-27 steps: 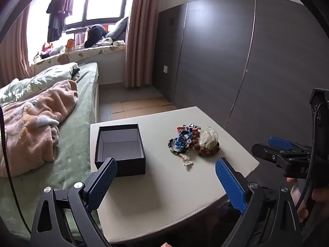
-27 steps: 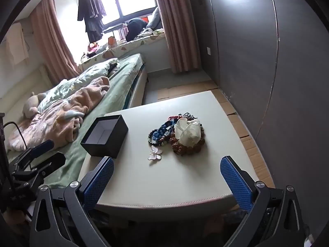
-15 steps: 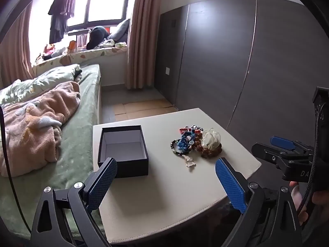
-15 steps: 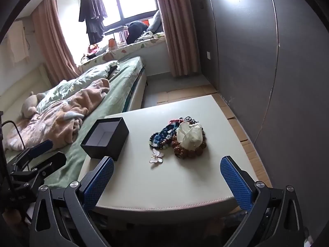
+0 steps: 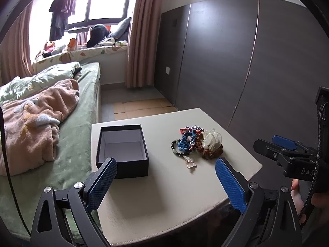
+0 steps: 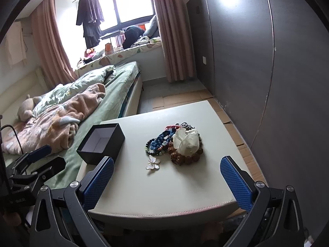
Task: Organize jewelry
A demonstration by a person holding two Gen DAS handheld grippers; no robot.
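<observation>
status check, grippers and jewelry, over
Left gripper and right gripper open, empty. Jewelry pile beside empty black box. Path unobstructed.

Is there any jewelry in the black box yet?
No, the box shows only its bare pale lining, and the jewelry lies in a heap on the table beside it.

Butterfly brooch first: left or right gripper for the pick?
Right, probably. The butterfly brooch lies nearly centred between the open right gripper's fingers. The open left gripper lines up nearer the empty black box, so it suits steadying that.
</observation>
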